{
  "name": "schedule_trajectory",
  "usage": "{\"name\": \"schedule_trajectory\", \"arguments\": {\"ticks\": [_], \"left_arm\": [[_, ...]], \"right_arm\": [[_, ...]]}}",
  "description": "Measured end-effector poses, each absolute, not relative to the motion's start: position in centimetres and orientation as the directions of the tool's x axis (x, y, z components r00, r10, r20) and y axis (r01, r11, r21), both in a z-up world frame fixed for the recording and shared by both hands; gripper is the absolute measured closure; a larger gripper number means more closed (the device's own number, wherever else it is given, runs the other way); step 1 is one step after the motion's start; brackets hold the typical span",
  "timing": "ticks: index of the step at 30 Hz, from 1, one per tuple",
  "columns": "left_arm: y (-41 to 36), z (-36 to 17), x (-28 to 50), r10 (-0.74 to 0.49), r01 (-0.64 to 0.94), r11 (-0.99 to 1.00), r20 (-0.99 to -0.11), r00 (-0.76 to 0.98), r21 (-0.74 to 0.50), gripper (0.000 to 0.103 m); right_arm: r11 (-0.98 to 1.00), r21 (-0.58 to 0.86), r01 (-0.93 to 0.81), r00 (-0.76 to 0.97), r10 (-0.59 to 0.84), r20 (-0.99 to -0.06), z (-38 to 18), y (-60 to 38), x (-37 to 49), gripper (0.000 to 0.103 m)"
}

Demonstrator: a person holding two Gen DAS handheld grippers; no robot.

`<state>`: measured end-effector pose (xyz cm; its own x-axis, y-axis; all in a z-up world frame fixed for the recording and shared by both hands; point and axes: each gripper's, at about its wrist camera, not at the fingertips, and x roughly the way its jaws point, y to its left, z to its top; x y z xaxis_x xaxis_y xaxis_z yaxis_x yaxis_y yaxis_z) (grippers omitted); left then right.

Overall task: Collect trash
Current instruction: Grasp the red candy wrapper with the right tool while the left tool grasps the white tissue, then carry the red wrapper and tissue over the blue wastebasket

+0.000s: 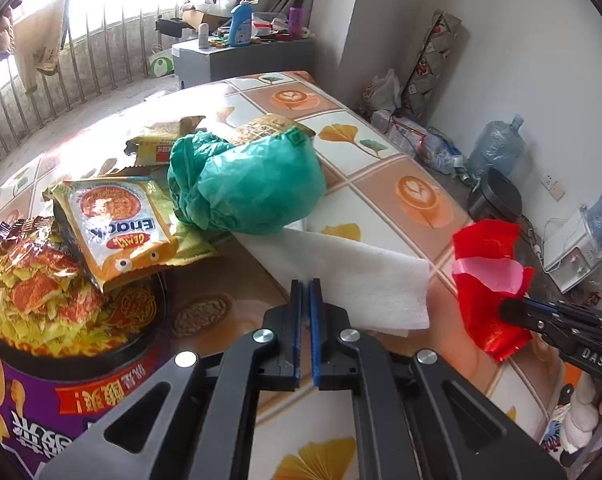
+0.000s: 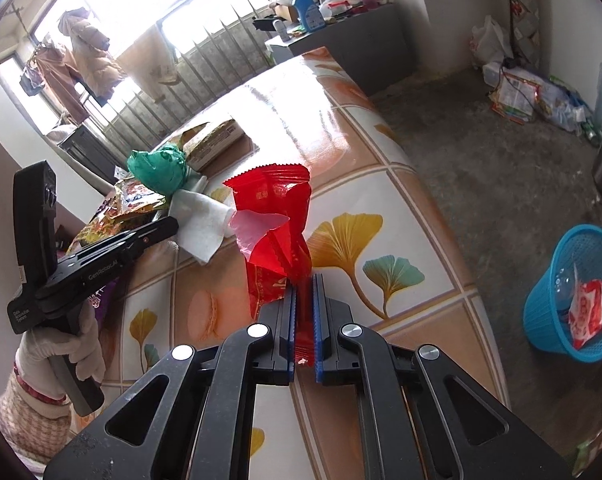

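Note:
My right gripper (image 2: 304, 280) is shut on a red foil wrapper (image 2: 275, 216) and holds it upright above the table; it also shows at the right of the left wrist view (image 1: 487, 276). My left gripper (image 1: 306, 284) is shut and empty, just over a white paper napkin (image 1: 353, 276). Behind the napkin lie a crumpled green plastic bag (image 1: 249, 180), an orange noodle packet (image 1: 117, 220) and an instant noodle cup (image 1: 61, 320) at the near left. A blue trash basket (image 2: 569, 292) stands on the floor to the right, with a red and white wrapper inside.
The table (image 1: 401, 160) has a tiled leaf and coffee pattern cloth. More flat wrappers (image 1: 221, 132) lie behind the green bag. A grey cabinet (image 1: 245, 60) with bottles stands beyond the table. Water jugs (image 1: 497, 148) and clutter sit along the right wall.

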<state>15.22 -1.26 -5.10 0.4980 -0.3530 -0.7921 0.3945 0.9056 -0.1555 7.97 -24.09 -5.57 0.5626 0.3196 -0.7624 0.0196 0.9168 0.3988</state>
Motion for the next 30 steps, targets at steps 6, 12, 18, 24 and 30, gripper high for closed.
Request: {"name": "schedule_trajectory", "arguments": {"ticks": [6,12,18,24,30], "left_arm": [[-0.3,-2.8,12.1,-0.455,0.458,0.858,-0.759,0.466,-0.233,0.100],[0.7,-0.4,9.9,-0.511,0.486,0.830,-0.721,0.468,-0.273,0.100],[0.9,2.0,8.3,-0.576,0.531,0.791,-0.663,0.479,-0.304,0.100],[-0.5,4.2,8.2,-0.614,0.578,0.759,-0.624,0.484,-0.299,0.100],[-3.7,5.7,8.1,-0.658,0.639,0.712,-0.595,0.462,-0.291,0.100]], "right_arm": [[0.915,0.403,0.026,0.579,0.315,-0.752,-5.0,-24.5,7.6,0.098],[0.914,0.404,0.034,0.598,0.305,-0.741,-4.3,-24.9,7.2,0.098],[0.914,0.404,0.049,0.622,0.288,-0.728,-3.2,-25.4,6.6,0.098],[0.910,0.411,0.060,0.669,0.268,-0.693,-1.5,-26.3,5.5,0.098],[0.906,0.413,0.098,0.704,0.230,-0.672,-0.5,-28.1,4.7,0.098]]}}
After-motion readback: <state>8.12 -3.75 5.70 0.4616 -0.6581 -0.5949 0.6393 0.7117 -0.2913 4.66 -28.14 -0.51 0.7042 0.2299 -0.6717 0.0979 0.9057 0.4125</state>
